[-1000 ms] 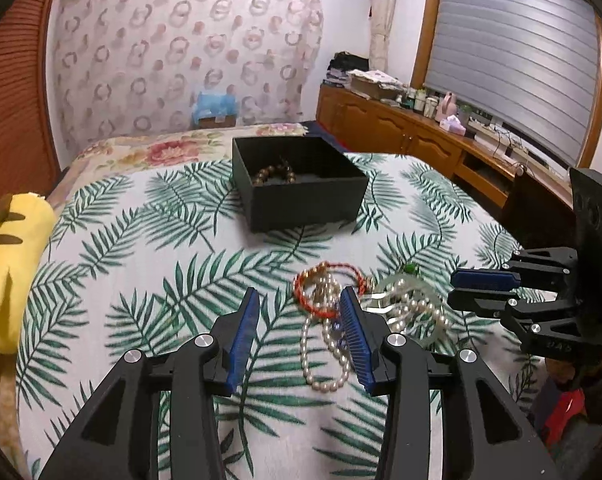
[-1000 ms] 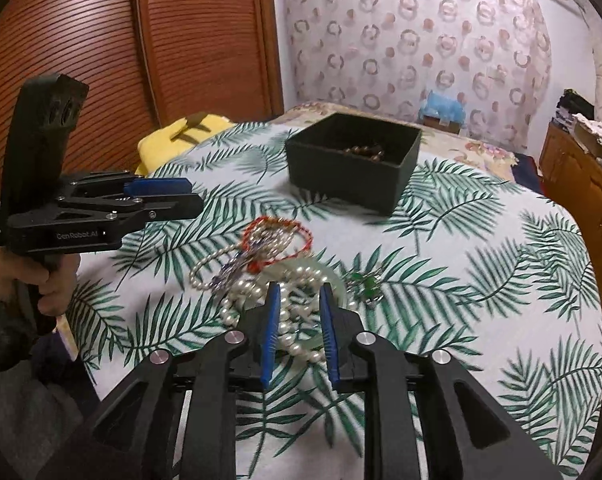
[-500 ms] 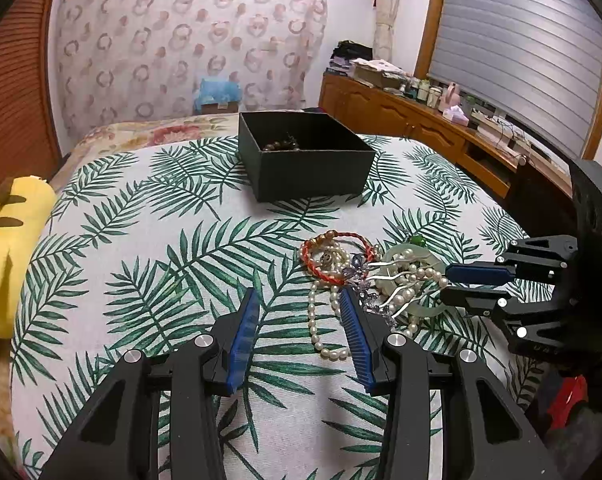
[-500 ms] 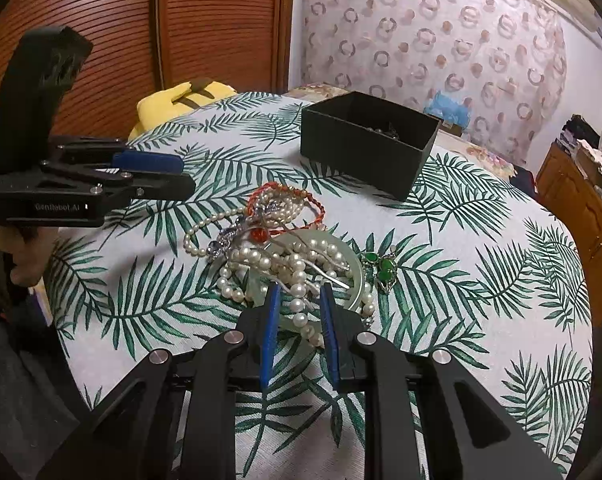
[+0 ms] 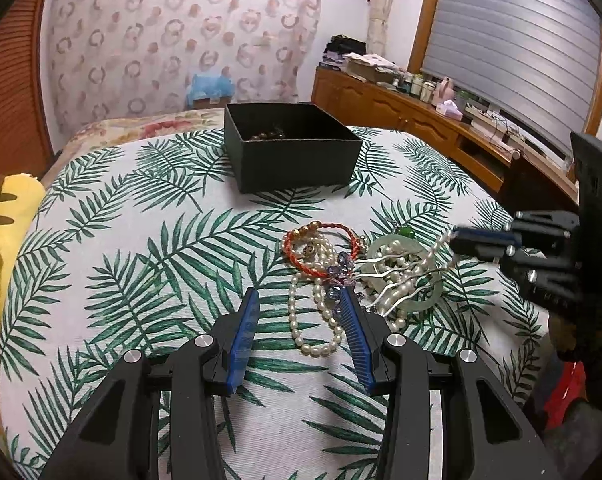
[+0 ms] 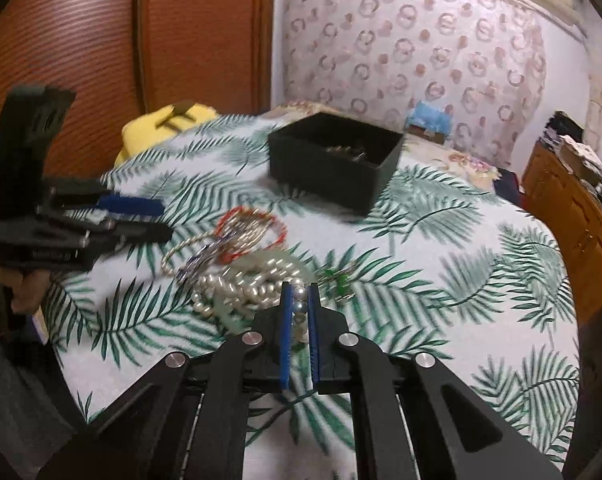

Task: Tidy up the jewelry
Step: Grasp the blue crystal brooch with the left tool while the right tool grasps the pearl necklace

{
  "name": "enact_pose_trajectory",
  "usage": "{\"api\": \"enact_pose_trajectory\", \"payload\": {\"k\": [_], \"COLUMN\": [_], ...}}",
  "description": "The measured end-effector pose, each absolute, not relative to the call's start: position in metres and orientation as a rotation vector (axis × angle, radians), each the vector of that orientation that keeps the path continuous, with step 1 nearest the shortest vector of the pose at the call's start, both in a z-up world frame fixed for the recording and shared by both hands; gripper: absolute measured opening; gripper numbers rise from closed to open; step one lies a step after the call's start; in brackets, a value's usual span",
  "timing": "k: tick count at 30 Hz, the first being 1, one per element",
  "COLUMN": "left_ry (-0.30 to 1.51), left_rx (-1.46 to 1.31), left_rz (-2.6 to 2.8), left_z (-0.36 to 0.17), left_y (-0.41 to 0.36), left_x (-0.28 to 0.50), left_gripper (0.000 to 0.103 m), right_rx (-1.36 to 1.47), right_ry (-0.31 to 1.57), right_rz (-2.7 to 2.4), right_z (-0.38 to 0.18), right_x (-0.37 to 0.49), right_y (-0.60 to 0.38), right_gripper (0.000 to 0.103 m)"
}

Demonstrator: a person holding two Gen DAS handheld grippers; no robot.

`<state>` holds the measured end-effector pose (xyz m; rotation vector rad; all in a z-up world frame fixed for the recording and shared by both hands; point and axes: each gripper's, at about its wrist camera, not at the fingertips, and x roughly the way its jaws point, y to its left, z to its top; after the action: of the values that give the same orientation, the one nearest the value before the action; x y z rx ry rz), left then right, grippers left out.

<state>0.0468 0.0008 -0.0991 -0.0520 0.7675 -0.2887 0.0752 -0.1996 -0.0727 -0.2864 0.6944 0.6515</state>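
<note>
A heap of jewelry lies on the palm-leaf cloth: a red braided bracelet [image 5: 321, 248], a long pearl necklace [image 5: 313, 320], a pale green jade bangle [image 5: 405, 276], a purple-beaded hairpin [image 5: 341, 276] and a green pendant [image 6: 341, 280]. My right gripper [image 6: 299, 300] is shut on a strand of pearls [image 6: 299, 300] and lifts it off the heap; it also shows in the left wrist view [image 5: 457, 240]. My left gripper [image 5: 301, 308] is open just before the heap, its right finger by the hairpin. A black open box [image 5: 289, 148] with a dark bead bracelet inside stands beyond.
A yellow plush toy [image 5: 5, 232] lies at the cloth's left edge. A wooden sideboard [image 5: 421, 120] with clutter runs along the right under a shuttered window. A patterned curtain hangs behind the box. A wooden wardrobe [image 6: 101, 40] stands at the left.
My right gripper has closed on the pearl strand and begun lifting it. My left gripper has moved lower and closer to the heap, still open.
</note>
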Motion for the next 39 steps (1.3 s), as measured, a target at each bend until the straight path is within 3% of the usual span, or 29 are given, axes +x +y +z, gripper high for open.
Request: {"api": "enact_pose_trajectory", "payload": {"k": [23, 27, 39], "left_ry": [0.875, 0.874, 0.804], "left_rx": [-0.104, -0.126, -0.091], "left_rz": [-0.362, -0.374, -0.326], "left_z": [-0.115, -0.117, -0.099], "left_y": [-0.029, -0.027, -0.015], "left_x": [0.087, 0.090, 0.082], "left_gripper": [0.040, 0.023, 0.022], "right_rx": [-0.231, -0.225, -0.225], "right_ry": [0.708, 0.709, 0.708], "right_rz": [0.619, 0.622, 0.621], "right_z": [-0.079, -0.079, -0.079], "right_x": [0.081, 0.080, 0.082], "right_y": [-0.221, -0.221, -0.222], "right_gripper": [0.009, 0.009, 0.008]}}
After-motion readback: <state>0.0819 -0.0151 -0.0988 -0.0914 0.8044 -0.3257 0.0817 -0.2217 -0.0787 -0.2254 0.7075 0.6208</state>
